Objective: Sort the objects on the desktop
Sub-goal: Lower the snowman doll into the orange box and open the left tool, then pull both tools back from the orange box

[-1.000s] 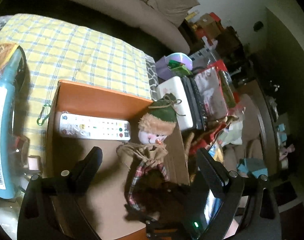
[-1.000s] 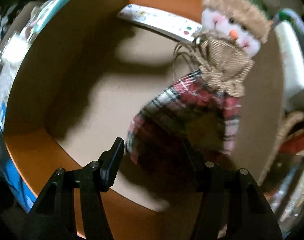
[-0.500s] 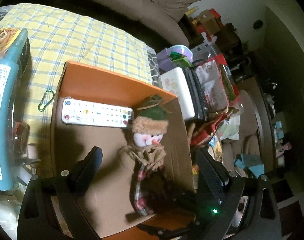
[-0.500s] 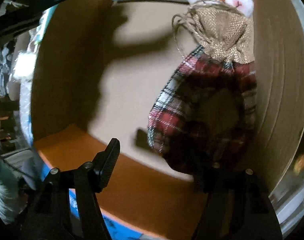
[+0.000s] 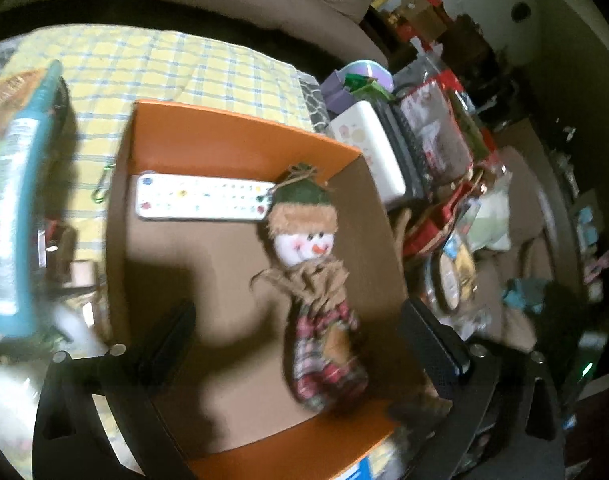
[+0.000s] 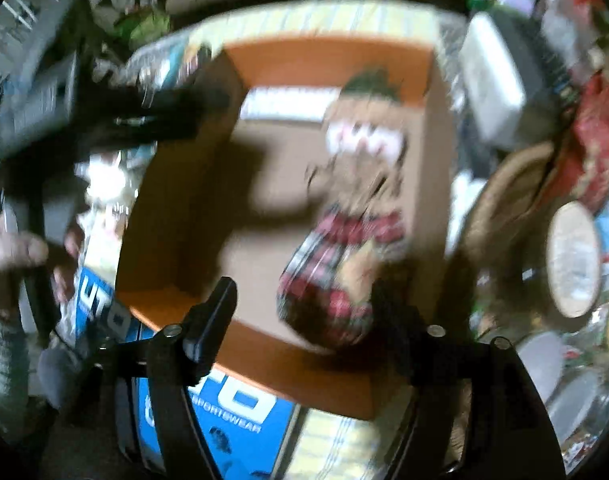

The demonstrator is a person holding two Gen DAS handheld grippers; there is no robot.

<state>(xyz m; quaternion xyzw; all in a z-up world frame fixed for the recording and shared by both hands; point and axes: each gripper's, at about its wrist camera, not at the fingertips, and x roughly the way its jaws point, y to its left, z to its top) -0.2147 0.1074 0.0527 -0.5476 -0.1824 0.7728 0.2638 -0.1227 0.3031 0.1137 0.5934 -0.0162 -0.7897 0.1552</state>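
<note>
A snowman doll (image 5: 312, 280) with a green hat, burlap scarf and plaid body lies in an orange cardboard box (image 5: 240, 140), beside a white remote control (image 5: 202, 202) at the box's far wall. My left gripper (image 5: 300, 328) is open and empty above the box's near part. My right gripper (image 6: 304, 312) is open and empty, pulled back above the box's near edge; the doll (image 6: 344, 248) lies free beyond its fingers in that blurred view.
A yellow checked cloth (image 5: 176, 68) covers the table behind the box. A teal package (image 5: 12, 216) stands at the left. A white case (image 5: 368, 148), bags and clutter crowd the right side. A green carabiner (image 5: 102, 188) lies left of the box.
My right gripper has let the doll lie in the box and drawn back and up. My left gripper shifted slightly; the doll now lies flat on the box floor.
</note>
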